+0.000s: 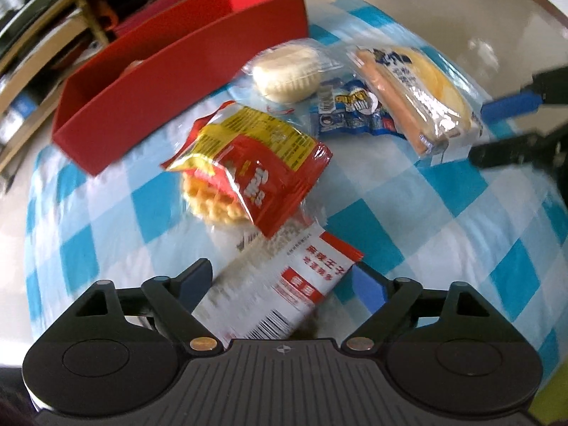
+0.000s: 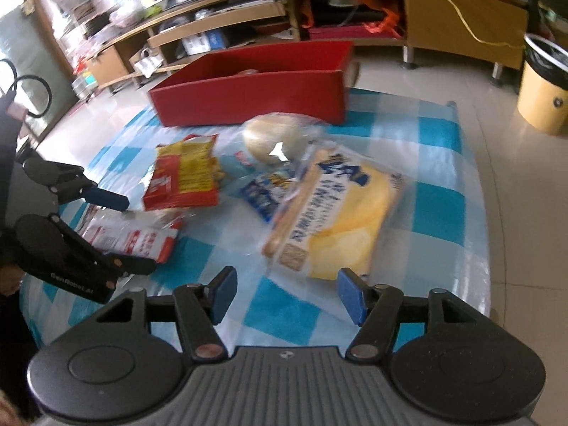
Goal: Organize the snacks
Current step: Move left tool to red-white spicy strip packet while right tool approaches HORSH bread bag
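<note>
Both tongs are open: the left gripper sits around the white packet, the right gripper holds nothing. The slippery packet, near the cloth edge, could slide out if pinched badly.

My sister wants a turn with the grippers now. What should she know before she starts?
Left gripper: open, jaws on either side of the white-and-red packet, not yet closed on it.
Right gripper: open, holding nothing, just short of the yellow bread pack.
Red box sits at the far edge of the checked cloth; something pale lies inside, unclear what.
Still on the cloth: waffle packet, round bun, blue packet, bread pack, white-and-red packet.
Left to do: all five into the box.
</note>
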`<state>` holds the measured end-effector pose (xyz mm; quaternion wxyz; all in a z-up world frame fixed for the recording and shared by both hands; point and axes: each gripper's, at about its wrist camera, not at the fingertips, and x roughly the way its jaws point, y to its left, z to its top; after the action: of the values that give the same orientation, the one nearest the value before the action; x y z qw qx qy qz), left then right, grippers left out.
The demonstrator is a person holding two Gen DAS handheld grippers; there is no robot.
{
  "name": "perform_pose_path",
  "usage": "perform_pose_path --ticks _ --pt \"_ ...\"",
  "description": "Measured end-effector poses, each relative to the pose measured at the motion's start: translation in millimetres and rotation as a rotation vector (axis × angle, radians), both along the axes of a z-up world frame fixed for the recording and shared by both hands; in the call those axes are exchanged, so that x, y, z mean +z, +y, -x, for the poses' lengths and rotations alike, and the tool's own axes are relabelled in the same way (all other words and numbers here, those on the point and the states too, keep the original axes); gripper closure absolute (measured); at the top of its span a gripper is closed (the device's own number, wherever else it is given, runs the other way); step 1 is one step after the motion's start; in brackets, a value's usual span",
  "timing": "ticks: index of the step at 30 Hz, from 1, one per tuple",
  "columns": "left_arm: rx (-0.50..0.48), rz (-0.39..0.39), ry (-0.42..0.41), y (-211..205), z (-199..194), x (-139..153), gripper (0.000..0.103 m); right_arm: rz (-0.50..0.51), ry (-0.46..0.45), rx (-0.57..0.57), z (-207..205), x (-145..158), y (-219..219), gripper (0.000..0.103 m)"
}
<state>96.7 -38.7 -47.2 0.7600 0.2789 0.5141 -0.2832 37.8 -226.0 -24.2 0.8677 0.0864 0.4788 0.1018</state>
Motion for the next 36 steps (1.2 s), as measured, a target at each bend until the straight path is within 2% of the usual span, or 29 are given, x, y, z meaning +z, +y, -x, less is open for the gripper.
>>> perform_pose_path --ticks 4,6,9,12,17,22,25,28,32,33,34,36 --pt "0.013 -0.007 0.049 4.3 -8.4 -12.2 0.011 -0.017 0.026 -0.036 -7.7 -5.4 -11.5 0.041" --pt "0.027 -0.014 0.035 6.4 -3.5 -14.2 0.012 -0.011 0.043 -0.052 -13.4 -8.9 -14.4 0.041" --pt "0.084 -0.009 0.054 10.2 7.1 -10.3 0.02 -0.005 0.055 -0.07 -21.2 -11.2 -18.1 0.041" --pt "0.147 0.038 0.08 15.7 21.1 -3.7 0.026 -0.054 0.068 -0.109 -27.8 -13.4 -23.1 0.039" --pt "0.24 0.09 0.081 17.3 33.6 1.9 0.031 -0.064 0.06 -0.174 -44.5 -16.0 -23.7 0.035" --pt "0.289 0.106 0.068 10.2 29.9 2.2 0.031 -0.023 0.07 -0.18 -58.1 -26.7 -12.7 0.028" --pt "0.327 0.125 0.068 7.7 24.7 2.7 0.028 -0.041 0.083 -0.201 -60.7 -35.3 -14.1 0.018" --pt "0.368 0.123 0.066 4.6 17.4 -2.0 0.025 -0.033 0.066 -0.208 -60.1 -35.1 -9.4 0.017" --pt "0.345 0.082 0.036 -1.2 19.3 -6.2 0.02 -0.004 0.091 -0.218 -65.9 -34.4 -1.4 0.012" --pt "0.332 0.064 0.028 -3.0 21.5 -8.3 0.018 0.007 0.096 -0.207 -67.2 -35.4 1.3 0.009" --pt "0.32 0.042 0.016 -4.6 23.8 -11.2 0.017 0.015 0.092 -0.195 -67.1 -37.2 3.9 0.002" --pt "0.302 0.014 -0.009 -6.4 27.1 -15.2 0.014 0.046 0.082 -0.167 -67.1 -40.8 11.8 0.0"
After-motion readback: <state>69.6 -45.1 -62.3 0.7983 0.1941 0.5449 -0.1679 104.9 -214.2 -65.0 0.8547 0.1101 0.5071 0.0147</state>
